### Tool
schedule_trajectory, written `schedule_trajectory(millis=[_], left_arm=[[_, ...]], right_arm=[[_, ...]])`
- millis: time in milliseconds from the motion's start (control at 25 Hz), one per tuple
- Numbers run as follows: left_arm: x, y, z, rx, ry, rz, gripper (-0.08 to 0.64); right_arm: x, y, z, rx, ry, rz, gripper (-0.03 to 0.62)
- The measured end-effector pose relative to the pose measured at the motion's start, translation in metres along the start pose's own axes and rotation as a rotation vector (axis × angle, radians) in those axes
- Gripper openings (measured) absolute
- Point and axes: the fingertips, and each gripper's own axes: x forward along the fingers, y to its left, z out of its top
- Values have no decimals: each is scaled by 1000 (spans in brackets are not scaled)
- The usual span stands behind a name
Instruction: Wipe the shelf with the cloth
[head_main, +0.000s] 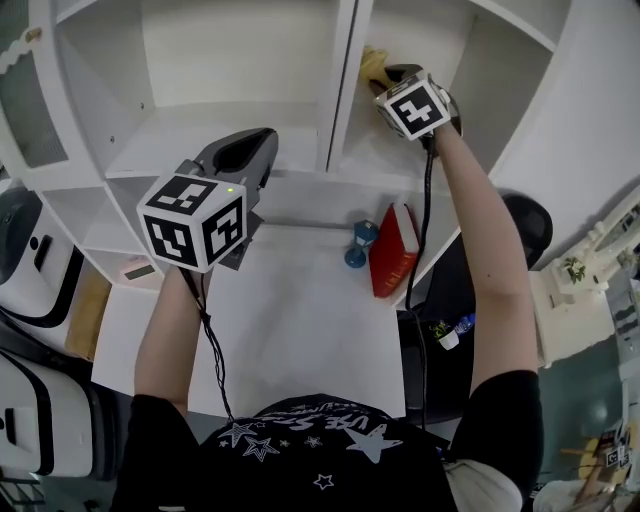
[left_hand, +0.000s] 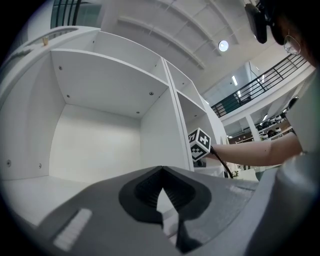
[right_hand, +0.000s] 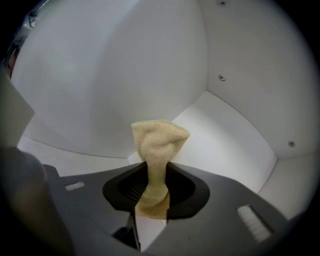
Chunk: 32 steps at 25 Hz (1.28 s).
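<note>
Now we hold the yellow terry cloth (right_hand: 159, 145) inside the right compartment of the bare white shelf (head_main: 400, 160).
Our right gripper (right_hand: 152, 195) is clamped on it; our left gripper (left_hand: 162, 197), jaws together, hovers before the left compartment.

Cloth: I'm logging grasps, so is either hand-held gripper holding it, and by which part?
The right hand-held gripper pinches the yellow cloth at its bunched middle; the left hand-held gripper holds nothing.
</note>
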Motion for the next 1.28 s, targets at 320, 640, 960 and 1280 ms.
schedule_trajectory(millis=[320,640,960,1280], left_arm=[[-6,12,-6,-9,6,48,1],[-8,12,-21,-22,46,77,1],[-18,5,-30,-37,62,89,3],[-35,-11,-39,-40,84,47,1]], right_arm=[[36,30,-12,-350,126,119,132],[55,47,-23,-414,177,228,129],[46,57,-25,-410,176,267,126],[-2,77,-38,-438,248,339,124]])
